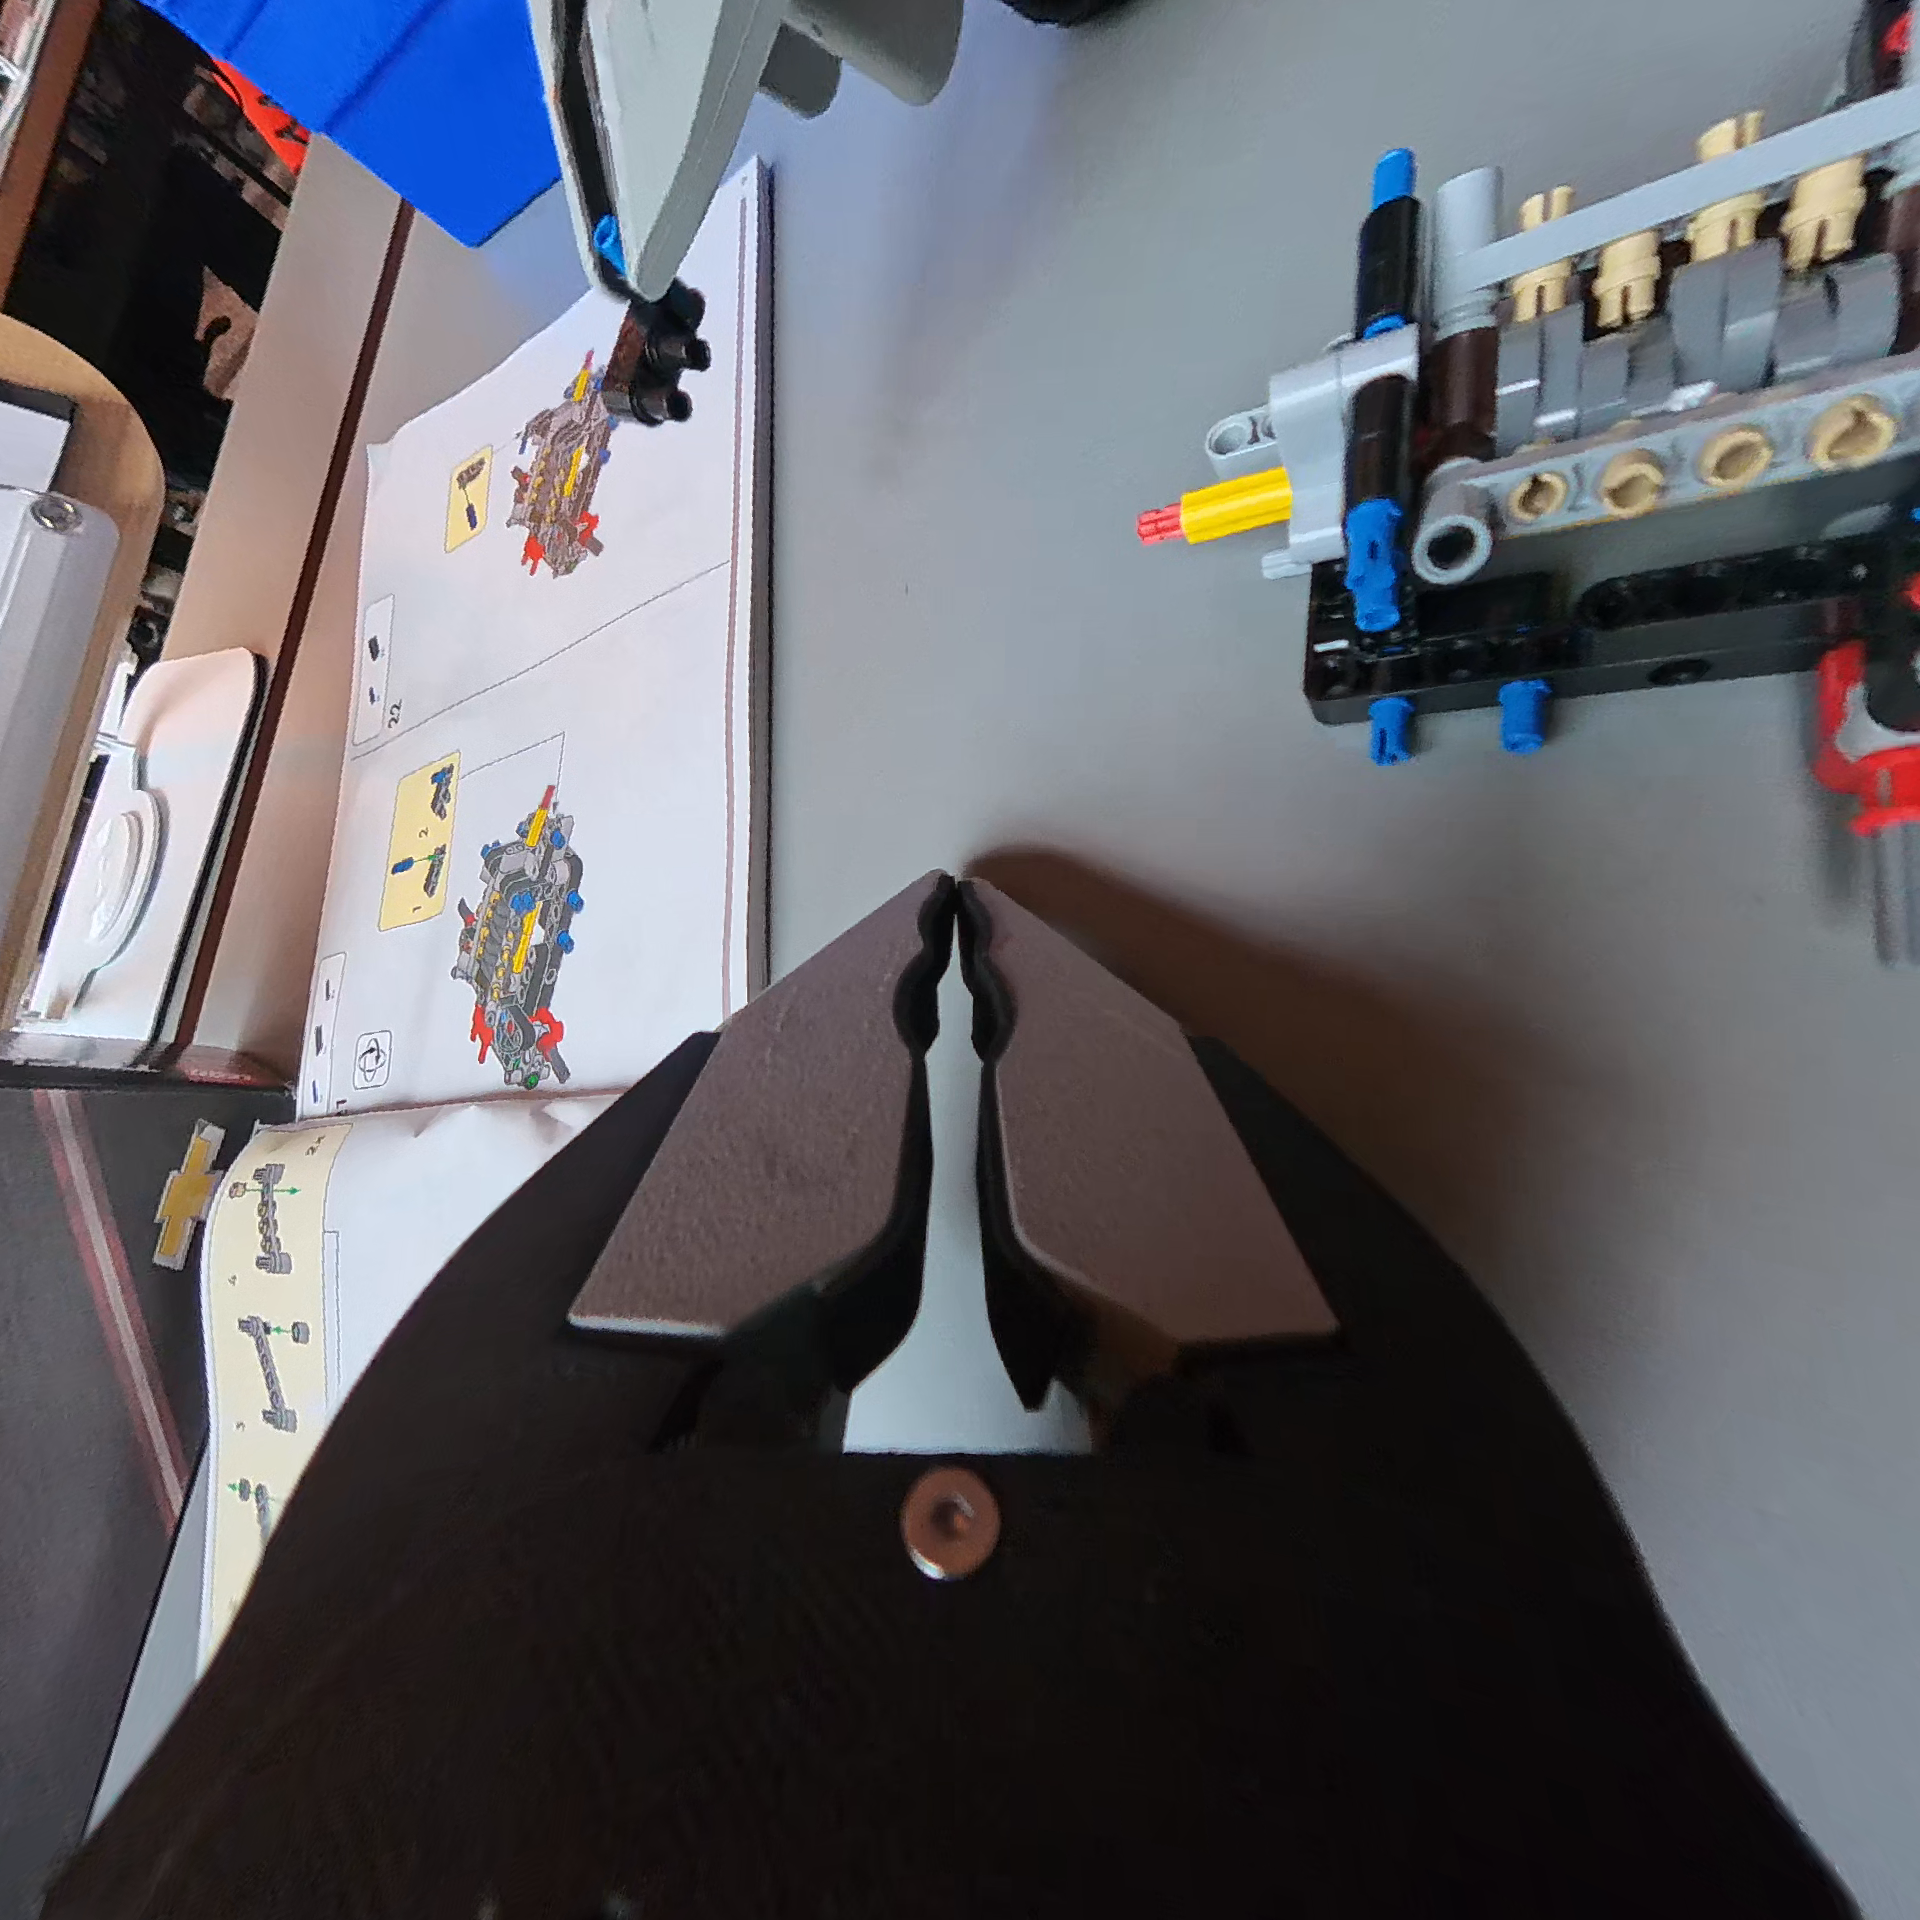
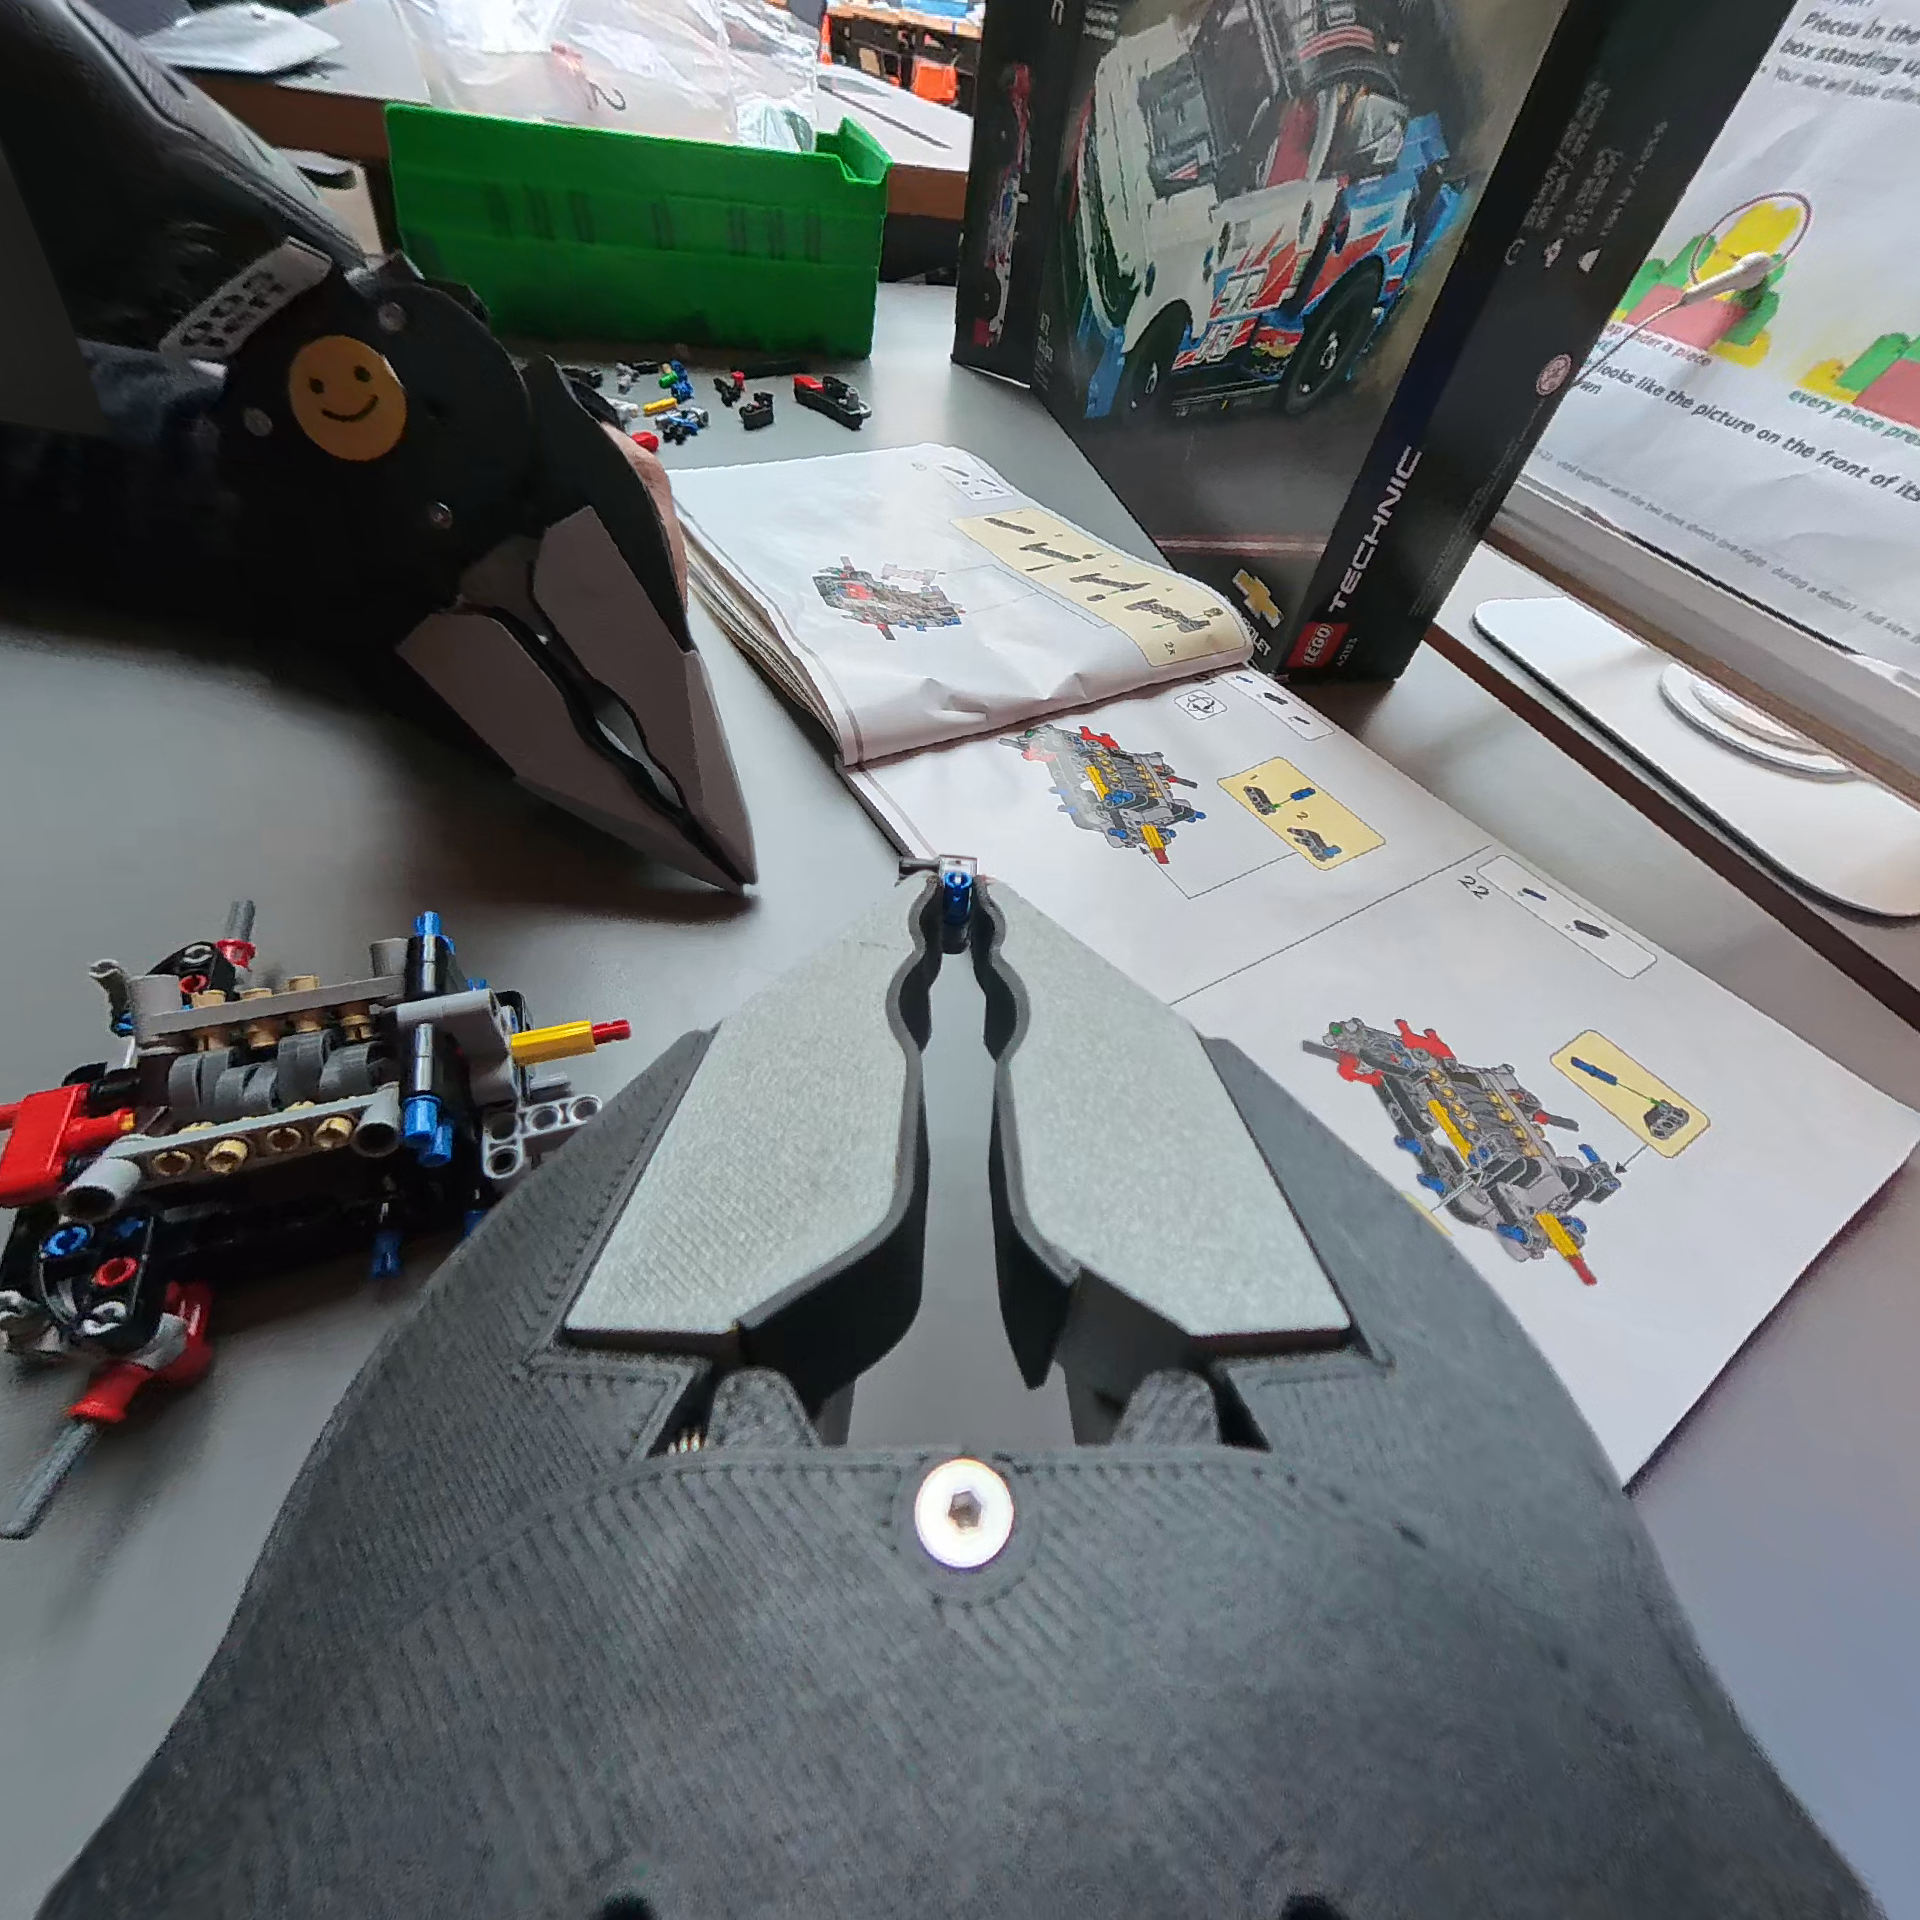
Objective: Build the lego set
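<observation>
The partly built lego model [image 1: 1579, 468], grey and black with tan, blue, yellow and red pins, lies on the grey table; it also shows in the right wrist view [image 2: 281, 1101] at the left. My left gripper [image 1: 956, 885] is shut and empty, tips just above the bare table; it also shows in the right wrist view [image 2: 732, 871]. My right gripper [image 2: 956, 883] is shut on a small black connector with a blue pin [image 2: 957, 900], held over the open instruction booklet [image 2: 1351, 935]. In the left wrist view the right gripper [image 1: 636, 268] holds that connector [image 1: 665, 353] above the booklet [image 1: 582, 675].
The lego box [image 2: 1299, 312] stands behind the booklet. A green bin [image 2: 644, 229] sits at the back with several loose small parts [image 2: 727, 395] in front of it. A white monitor foot [image 2: 1714, 727] sits on the raised ledge at the right. Some 10 cm of space lies between my two pairs of fingers. The white monitor foot [image 2: 1714, 727] is about equally far from each gripper, around 40 cm. It is also in sight in the left wrist view [image 1: 145, 868].
</observation>
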Action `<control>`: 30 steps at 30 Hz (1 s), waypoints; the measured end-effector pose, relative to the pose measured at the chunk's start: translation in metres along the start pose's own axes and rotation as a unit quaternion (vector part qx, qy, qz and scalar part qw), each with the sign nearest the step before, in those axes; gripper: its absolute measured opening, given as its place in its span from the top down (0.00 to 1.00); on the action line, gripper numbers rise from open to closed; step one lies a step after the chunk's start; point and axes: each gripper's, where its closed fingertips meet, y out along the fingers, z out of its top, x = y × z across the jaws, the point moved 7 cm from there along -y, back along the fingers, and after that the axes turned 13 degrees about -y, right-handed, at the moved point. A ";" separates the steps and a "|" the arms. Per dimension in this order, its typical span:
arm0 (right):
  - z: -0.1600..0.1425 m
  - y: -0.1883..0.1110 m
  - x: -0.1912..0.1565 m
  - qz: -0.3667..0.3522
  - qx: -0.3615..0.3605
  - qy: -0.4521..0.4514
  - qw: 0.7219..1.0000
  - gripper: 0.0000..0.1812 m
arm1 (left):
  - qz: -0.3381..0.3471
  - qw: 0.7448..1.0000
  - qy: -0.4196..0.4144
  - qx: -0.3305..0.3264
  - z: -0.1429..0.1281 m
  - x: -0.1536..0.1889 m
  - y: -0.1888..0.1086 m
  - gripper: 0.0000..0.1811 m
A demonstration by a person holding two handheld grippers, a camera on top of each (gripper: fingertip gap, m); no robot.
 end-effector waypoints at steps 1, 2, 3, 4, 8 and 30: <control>0.001 -0.002 -0.002 -0.006 -0.001 0.007 1.000 0.99 | 0.001 1.000 -0.007 -0.002 0.001 0.000 0.001 1.00; 0.003 -0.004 -0.004 -0.015 -0.001 0.011 1.000 0.99 | 0.004 1.000 -0.013 -0.005 0.002 0.000 0.001 1.00; 0.004 -0.007 -0.007 -0.024 -0.002 0.013 1.000 0.99 | 0.009 1.000 -0.019 -0.008 0.002 0.001 0.001 1.00; 0.006 -0.010 -0.011 -0.033 -0.003 0.015 0.999 0.99 | 0.015 1.000 -0.026 -0.011 0.002 0.003 0.000 1.00; 0.009 -0.030 -0.035 -0.054 -0.001 0.043 0.998 0.99 | 0.016 0.998 -0.050 -0.018 -0.002 0.016 -0.013 1.00; 0.011 -0.052 -0.082 -0.064 -0.025 0.019 0.997 0.99 | 0.026 0.994 -0.107 -0.030 -0.006 0.026 -0.026 0.99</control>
